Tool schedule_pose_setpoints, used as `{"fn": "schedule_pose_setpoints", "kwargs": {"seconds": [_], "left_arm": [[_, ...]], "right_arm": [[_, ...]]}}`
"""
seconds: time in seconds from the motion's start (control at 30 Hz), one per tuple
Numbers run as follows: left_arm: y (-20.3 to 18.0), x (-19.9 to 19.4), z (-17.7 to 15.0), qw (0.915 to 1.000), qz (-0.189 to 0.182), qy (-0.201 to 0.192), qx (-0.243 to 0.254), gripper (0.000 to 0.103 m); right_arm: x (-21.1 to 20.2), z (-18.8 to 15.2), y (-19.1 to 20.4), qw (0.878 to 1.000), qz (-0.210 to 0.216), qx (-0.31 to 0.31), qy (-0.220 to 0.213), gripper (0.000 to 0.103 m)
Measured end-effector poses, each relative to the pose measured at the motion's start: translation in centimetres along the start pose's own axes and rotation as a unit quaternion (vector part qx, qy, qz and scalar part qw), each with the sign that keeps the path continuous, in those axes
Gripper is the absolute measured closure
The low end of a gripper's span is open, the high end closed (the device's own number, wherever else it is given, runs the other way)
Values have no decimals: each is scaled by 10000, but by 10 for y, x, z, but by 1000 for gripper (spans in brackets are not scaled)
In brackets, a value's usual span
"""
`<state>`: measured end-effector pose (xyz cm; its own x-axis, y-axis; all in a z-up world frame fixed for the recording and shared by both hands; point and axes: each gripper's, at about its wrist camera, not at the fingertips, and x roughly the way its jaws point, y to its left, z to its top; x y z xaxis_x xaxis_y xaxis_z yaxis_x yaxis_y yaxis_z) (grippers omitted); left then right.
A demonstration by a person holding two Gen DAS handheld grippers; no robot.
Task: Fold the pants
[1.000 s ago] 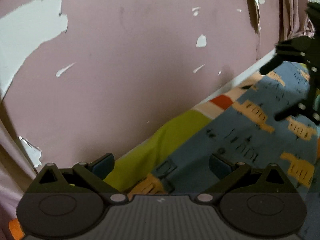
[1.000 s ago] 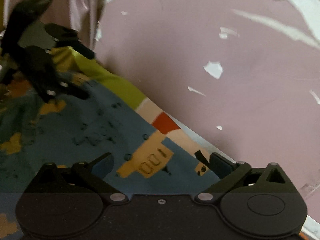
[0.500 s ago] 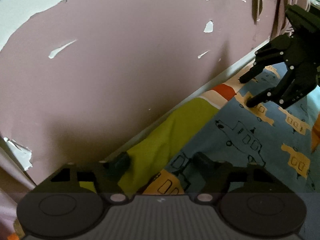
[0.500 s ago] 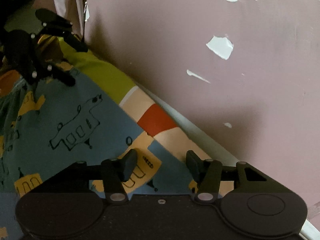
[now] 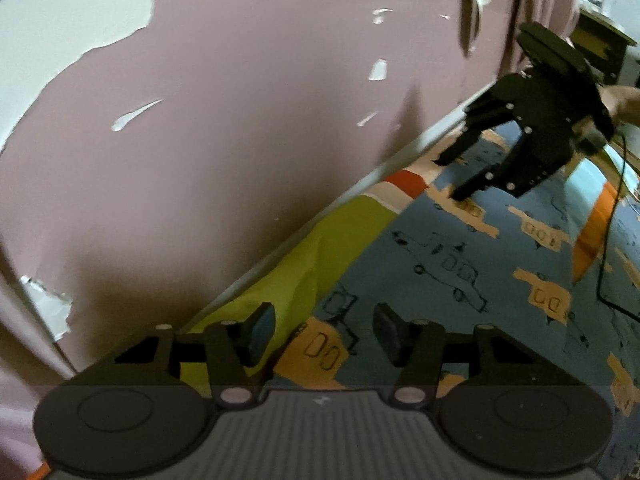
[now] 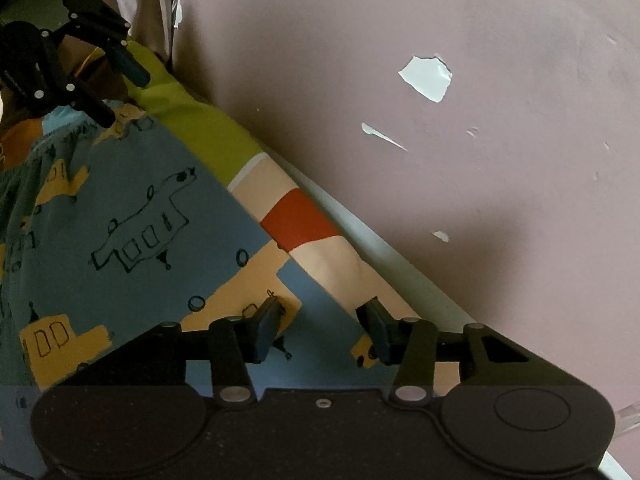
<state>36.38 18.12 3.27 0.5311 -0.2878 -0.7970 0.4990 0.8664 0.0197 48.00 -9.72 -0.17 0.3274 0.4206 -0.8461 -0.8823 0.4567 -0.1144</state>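
Seen from the left wrist, the left gripper [image 5: 324, 336] sits low over the pants [image 5: 460, 264], a blue pair printed with orange trucks and outlined vehicles, lying flat on a striped bed sheet [image 5: 332, 248] of lime green, cream and red beside a peeling pink wall [image 5: 240, 120]. Its two fingers are spread with a clear gap and nothing pinched between them; one finger sits over the lime green, the other over the pants' near edge. Farther off to the right, the right gripper [image 5: 448, 178] reaches down to the far edge of the same fabric, with a black cable [image 5: 604, 264] trailing beside it. Seen from the right wrist, the right gripper [image 6: 320, 330] is likewise spread and empty, poised over a corner of the pants [image 6: 132, 220] where the fabric meets the sheet's cream and red stripes [image 6: 300, 220]. The left gripper [image 6: 116, 96] shows far away at upper left, near gathered, elastic-looking fabric. Judging from this, the folding looks barely begun: the fabric lies smooth, neither claw holds any cloth, and the grasp, lift and fold remain ahead. Whether a fold already exists out of view, I cannot tell.
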Motion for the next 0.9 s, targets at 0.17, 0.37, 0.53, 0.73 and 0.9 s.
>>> {"fn": "schedule_pose_setpoints", "kwargs": {"seconds": [0.17, 0.37, 0.53, 0.73, 0.9], "left_arm": [[7, 22, 0, 9988, -15, 411, -274, 67], [12, 27, -2, 9943, 167, 494, -929, 96], [-18, 22, -4, 9931, 965, 237, -630, 101], [-19, -1, -1, 9812, 1547, -304, -1111, 101], [-17, -1, -4, 9788, 1729, -347, -1042, 101]], "right_arm": [[5, 3, 8, 9999, -46, -70, 67, 61], [9, 4, 22, 9990, -331, -287, -44, 98], [7, 6, 30, 9972, -605, -316, -298, 103], [3, 10, 35, 9910, -1136, -192, -683, 103], [5, 12, 32, 9881, -1308, -157, -796, 103]]}}
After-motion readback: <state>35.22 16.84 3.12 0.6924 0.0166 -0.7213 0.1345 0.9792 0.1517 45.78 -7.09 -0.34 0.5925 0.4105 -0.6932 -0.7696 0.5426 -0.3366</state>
